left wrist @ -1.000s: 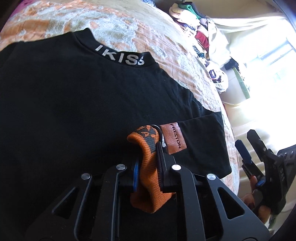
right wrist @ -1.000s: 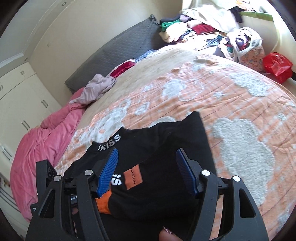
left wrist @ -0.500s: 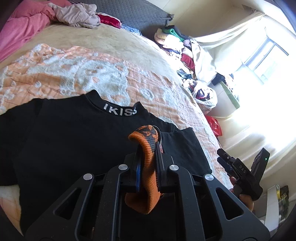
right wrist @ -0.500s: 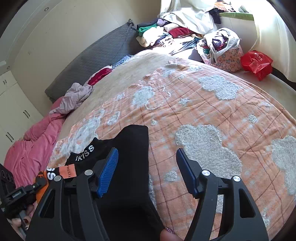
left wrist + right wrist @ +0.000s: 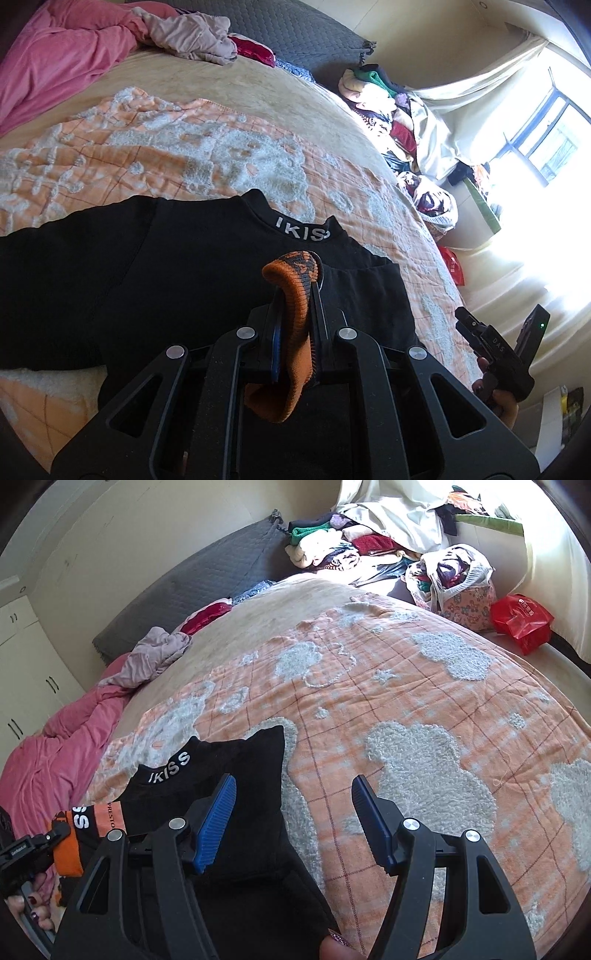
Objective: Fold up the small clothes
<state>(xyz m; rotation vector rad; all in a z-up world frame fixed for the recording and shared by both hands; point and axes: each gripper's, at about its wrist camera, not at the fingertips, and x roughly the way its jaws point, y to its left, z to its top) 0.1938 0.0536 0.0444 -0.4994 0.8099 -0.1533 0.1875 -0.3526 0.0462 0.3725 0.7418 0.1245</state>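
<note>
While the left tongs (image 5: 295,325) stay out of the count, clamped on the orange cuff (image 5: 291,291) of a black top (image 5: 147,277) lying on the bed (image 5: 406,701), prob. to carry that sleeve inward for a fold, the right tongs (image 5: 293,825) hang open & empty just right of the top's edge.

White capitals reading "IKISS" ran along the collar (image 5: 168,767) of the black top (image 5: 147,280) spread on the bed. The top's orange cuff (image 5: 90,825), seen from the right wrist camera, bore a large white "SS" and small dark letters "PRESTO", cut off at the black cloth. "DAS" stood on the right gripper (image 5: 498,325). Print on a red bag (image 5: 522,622) was too small to read.
</note>
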